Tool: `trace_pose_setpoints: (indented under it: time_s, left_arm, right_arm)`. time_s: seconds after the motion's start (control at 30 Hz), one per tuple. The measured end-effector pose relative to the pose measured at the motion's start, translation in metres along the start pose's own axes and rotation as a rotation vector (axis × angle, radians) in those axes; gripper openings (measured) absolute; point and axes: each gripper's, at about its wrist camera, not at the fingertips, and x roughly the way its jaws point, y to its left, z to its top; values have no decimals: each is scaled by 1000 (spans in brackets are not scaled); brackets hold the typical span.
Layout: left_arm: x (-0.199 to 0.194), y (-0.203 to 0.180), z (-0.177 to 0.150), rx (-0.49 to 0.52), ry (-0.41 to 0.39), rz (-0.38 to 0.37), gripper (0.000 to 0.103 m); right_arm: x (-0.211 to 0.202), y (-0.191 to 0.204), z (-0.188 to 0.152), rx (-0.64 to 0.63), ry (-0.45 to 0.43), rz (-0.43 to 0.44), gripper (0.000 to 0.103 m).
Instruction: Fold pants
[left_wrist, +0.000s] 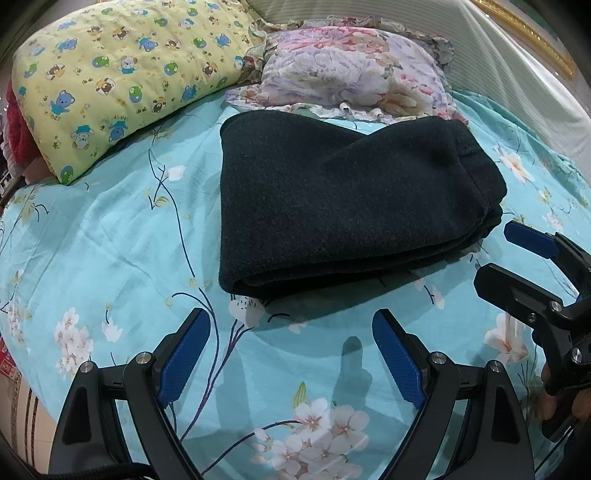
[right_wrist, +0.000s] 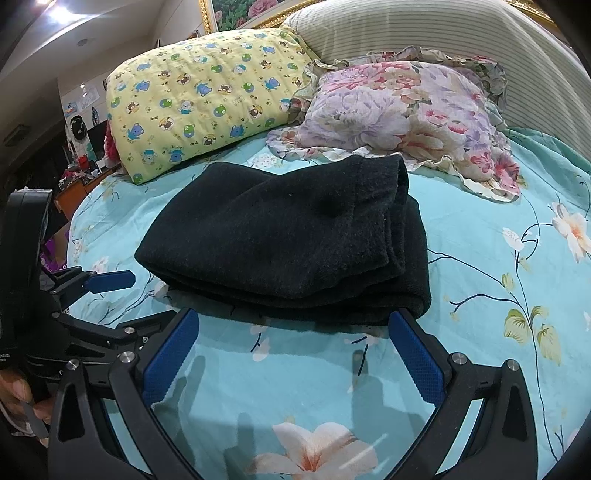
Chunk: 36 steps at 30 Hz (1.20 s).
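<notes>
Pants (left_wrist: 343, 199), folded into a dark stack on the bed (left_wrist: 110, 229), lie straight ahead of both spread, empty tools, the right tool (right_wrist: 291, 354) nearly at the stack's near edge and the left tool (left_wrist: 291, 354) a little farther back.

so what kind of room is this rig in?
Most likely a bedroom at home. The dark pants lie folded on a bed with a teal floral sheet; behind them sit a yellow bear-print pillow and a floral ruffled pillow, and a gold picture frame hangs on the wall.
</notes>
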Motion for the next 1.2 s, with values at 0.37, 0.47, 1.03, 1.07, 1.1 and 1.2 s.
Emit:
trace_pose_setpoints:
  time_s: [0.37,0.47,1.03,1.07,1.1,1.2]
  left_arm:
    - [-7,0,1,-5,-18,-3,90]
    - [-11,1,2,-8,-28,-1,90]
    - [-21,-1,6,-3,-50,-12,90]
    - [-23,0,7,-5,-55,-16,90]
    - [-25,0,7,-7,-58,-18,90]
    - [-31,1,8,-16,-77,-26,90]
  right_arm:
    - [-2,0,2,0,-6,-6,102]
    - [-4,-1,3,3,-12,-7,102]
    - [-15,-3,8,12,-44,-21,102]
    - [-15,-3,8,12,-46,-23,102]
    - [-16,-3,9,11,-49,-25,102]
    - [-20,-3,11,8,-63,-30,102]
